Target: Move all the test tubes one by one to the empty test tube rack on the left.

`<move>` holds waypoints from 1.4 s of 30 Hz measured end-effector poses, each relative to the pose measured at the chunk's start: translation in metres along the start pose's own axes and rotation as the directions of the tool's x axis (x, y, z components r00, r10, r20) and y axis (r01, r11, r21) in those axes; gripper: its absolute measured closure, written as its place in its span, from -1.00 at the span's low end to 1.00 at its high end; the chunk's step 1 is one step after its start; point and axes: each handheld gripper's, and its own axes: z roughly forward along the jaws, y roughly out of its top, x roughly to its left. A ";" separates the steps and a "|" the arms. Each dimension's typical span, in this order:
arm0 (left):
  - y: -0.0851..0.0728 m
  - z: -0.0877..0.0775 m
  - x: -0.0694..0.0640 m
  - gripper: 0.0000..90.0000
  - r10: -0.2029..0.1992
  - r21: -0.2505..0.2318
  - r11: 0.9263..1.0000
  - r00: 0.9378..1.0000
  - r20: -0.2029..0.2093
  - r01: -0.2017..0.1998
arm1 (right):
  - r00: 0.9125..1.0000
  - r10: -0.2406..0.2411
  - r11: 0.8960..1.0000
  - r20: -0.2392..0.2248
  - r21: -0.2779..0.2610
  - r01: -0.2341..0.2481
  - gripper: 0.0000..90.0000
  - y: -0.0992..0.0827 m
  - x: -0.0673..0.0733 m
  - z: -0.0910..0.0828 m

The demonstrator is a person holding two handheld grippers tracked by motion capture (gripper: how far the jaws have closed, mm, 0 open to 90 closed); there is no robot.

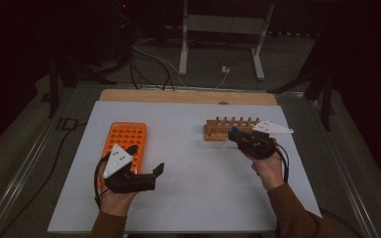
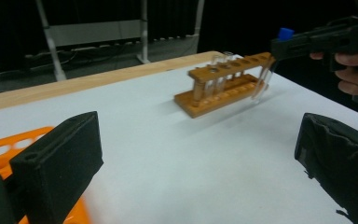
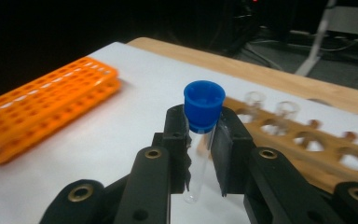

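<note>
— Overhead first: right gripper [image 1: 234, 135] hangs just in front of the wooden rack [image 1: 230, 128], left gripper [image 1: 146, 174] beside the orange rack [image 1: 125, 144].

— Left gripper view?

— Its jaws stand apart, empty.

— Right gripper view?

— Clamped on the blue-capped tube [image 3: 201, 140], just under the cap. Looks like mid-carry; next it probably needs a hole in the orange rack.

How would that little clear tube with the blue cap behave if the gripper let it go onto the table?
The tube looks thin, clear and round, so it would probably roll and might crack. It seems light: the right gripper holds it just under the blue cap. Smooth walls could make it slippery.
</note>
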 end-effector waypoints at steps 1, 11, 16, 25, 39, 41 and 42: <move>0.000 0.003 -0.004 -0.96 0.007 0.003 1.000 1.000 0.010 -0.007 | 1.000 -0.001 1.000 -0.013 0.002 0.001 0.71 -0.001 0.004 0.000; -0.005 0.040 -0.037 -0.96 0.024 0.053 0.998 0.995 0.100 -0.029 | 0.994 -0.042 0.998 -0.105 0.033 0.045 0.71 -0.007 0.037 0.005; -0.008 0.060 -0.050 -0.87 0.058 0.089 0.993 0.986 0.155 -0.073 | 0.989 -0.033 0.998 -0.141 0.046 0.040 0.71 -0.011 0.048 0.009; -0.012 0.092 -0.063 -0.38 0.076 0.122 0.987 0.979 0.188 -0.100 | 0.977 -0.044 0.997 -0.208 0.055 0.056 0.71 -0.012 0.069 0.014; -0.017 0.102 -0.058 0.58 0.075 0.133 0.986 0.979 0.189 -0.101 | 0.965 -0.049 0.996 -0.257 0.062 0.067 0.71 -0.012 0.081 0.017; -0.018 0.102 -0.059 0.66 0.087 0.131 0.985 0.978 0.192 -0.113 | 0.965 -0.049 0.996 -0.256 0.062 0.067 0.71 -0.012 0.081 0.017; -0.018 0.102 -0.059 0.68 0.091 0.130 0.984 0.977 0.193 -0.118 | 0.965 -0.051 0.996 -0.257 0.062 0.069 0.70 -0.012 0.081 0.017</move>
